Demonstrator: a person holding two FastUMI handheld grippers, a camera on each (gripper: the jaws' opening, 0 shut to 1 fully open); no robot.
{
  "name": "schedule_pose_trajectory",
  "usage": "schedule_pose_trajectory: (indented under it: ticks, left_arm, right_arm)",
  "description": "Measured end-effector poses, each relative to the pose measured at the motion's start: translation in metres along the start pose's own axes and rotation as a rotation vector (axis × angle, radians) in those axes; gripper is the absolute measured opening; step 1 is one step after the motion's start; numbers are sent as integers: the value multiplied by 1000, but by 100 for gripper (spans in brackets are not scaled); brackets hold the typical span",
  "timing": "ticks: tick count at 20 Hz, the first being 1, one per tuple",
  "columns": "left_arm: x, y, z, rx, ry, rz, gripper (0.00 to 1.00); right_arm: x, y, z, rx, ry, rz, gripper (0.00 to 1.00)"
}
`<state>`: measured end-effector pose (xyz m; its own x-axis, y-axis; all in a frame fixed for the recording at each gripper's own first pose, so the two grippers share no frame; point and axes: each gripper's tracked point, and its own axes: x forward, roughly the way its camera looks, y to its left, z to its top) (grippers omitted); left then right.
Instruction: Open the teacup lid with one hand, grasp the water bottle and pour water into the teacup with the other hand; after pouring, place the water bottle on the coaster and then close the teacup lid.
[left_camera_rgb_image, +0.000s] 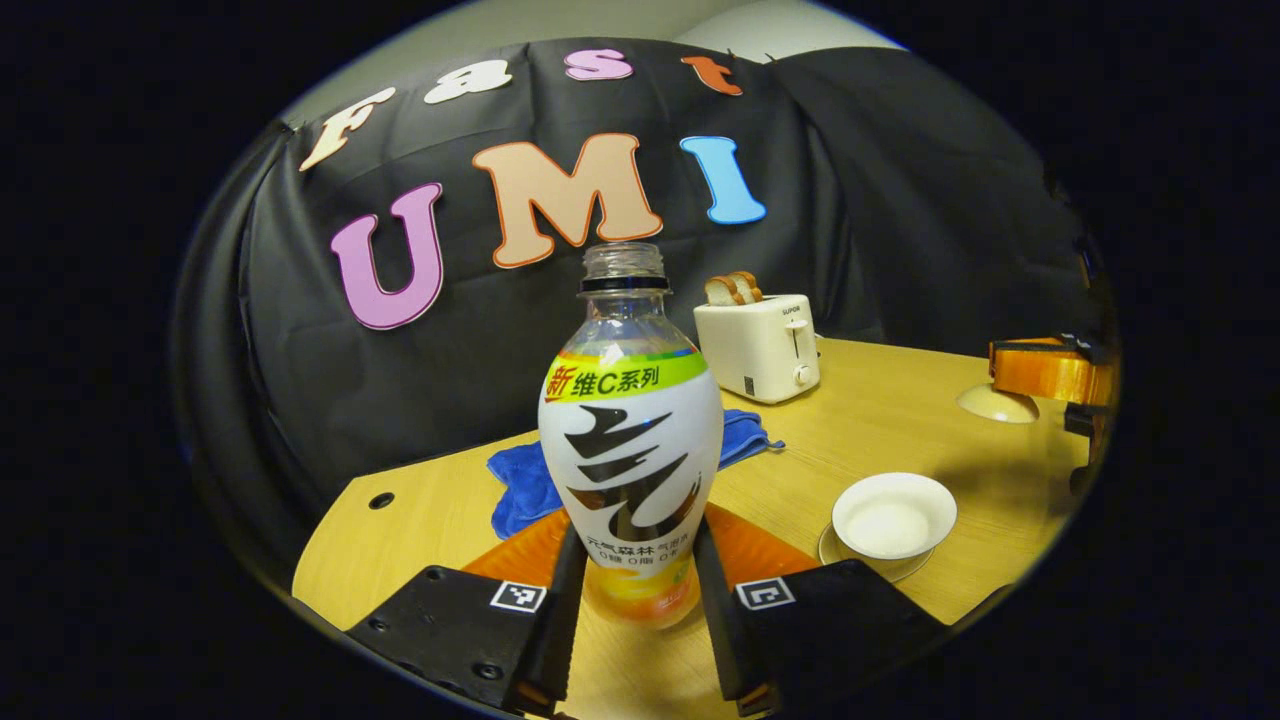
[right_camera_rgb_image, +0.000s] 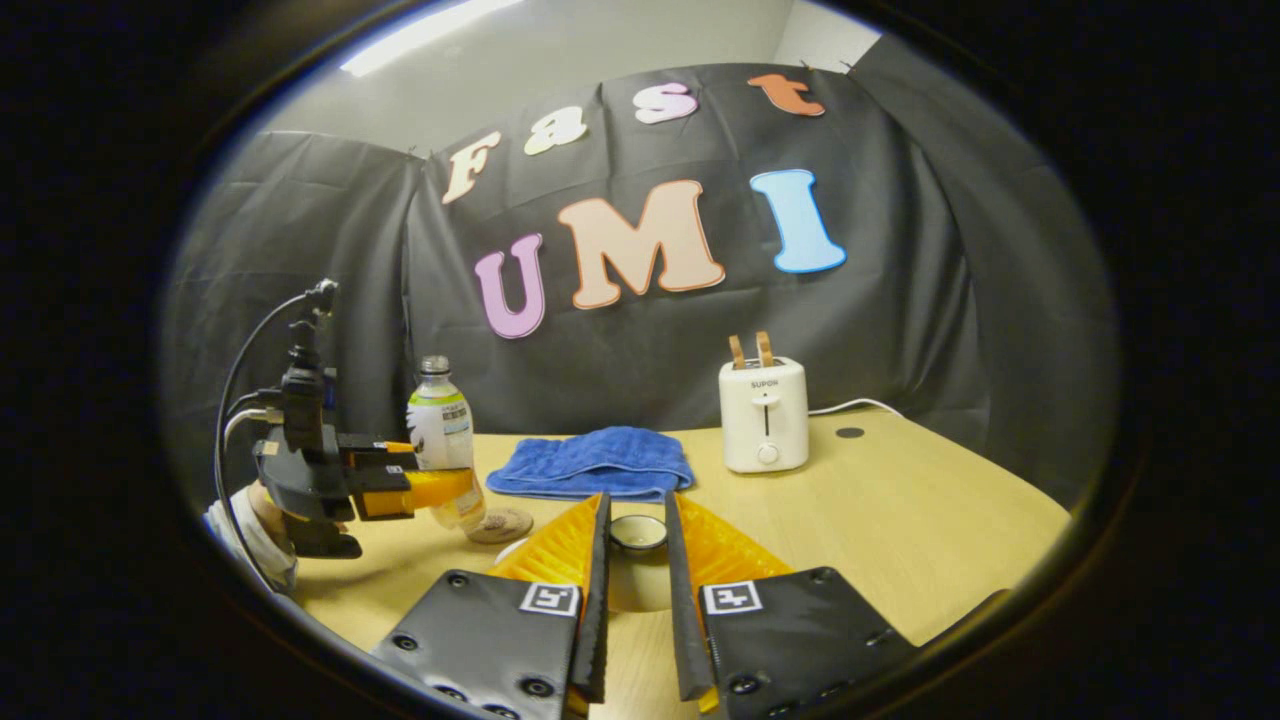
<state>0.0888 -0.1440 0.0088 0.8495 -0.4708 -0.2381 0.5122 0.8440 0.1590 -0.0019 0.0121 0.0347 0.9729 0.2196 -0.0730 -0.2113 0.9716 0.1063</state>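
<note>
Water bottle (left_camera_rgb_image: 630, 440), uncapped, upright, clamped low on its body by left gripper (left_camera_rgb_image: 630, 590).
Thin plastic, smooth label: likely light, squeezable, slippery; best held at the narrower lower body. Teacup (left_camera_rgb_image: 893, 515) open on table (left_camera_rgb_image: 900, 420), near right of the bottle. Right gripper (right_camera_rgb_image: 637, 600) closed on lid (right_camera_rgb_image: 638, 533) knob. Ceramic, probably fragile.

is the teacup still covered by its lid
No, in the left gripper view the teacup sits open on its saucer, and the lid is between the right gripper's fingers.
</note>
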Motion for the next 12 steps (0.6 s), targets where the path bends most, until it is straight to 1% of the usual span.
schedule_pose_trajectory:
  ticks: [1,3,7,10,12]
  left_arm:
    - [4,2,1,-10,-13,2,54]
    - [10,5,-3,-37,-23,10,54]
    - [29,18,-10,-77,-46,41,53]
    - [42,13,-15,-120,-60,28,53]
    - [46,15,-18,-142,-69,38,53]
  right_arm:
    - [1,2,-2,-6,5,2,32]
    - [2,4,-5,-13,13,2,30]
    - [5,8,-9,-10,25,6,30]
    - [8,9,-11,-14,27,4,29]
    - [7,7,-12,-13,30,1,29]
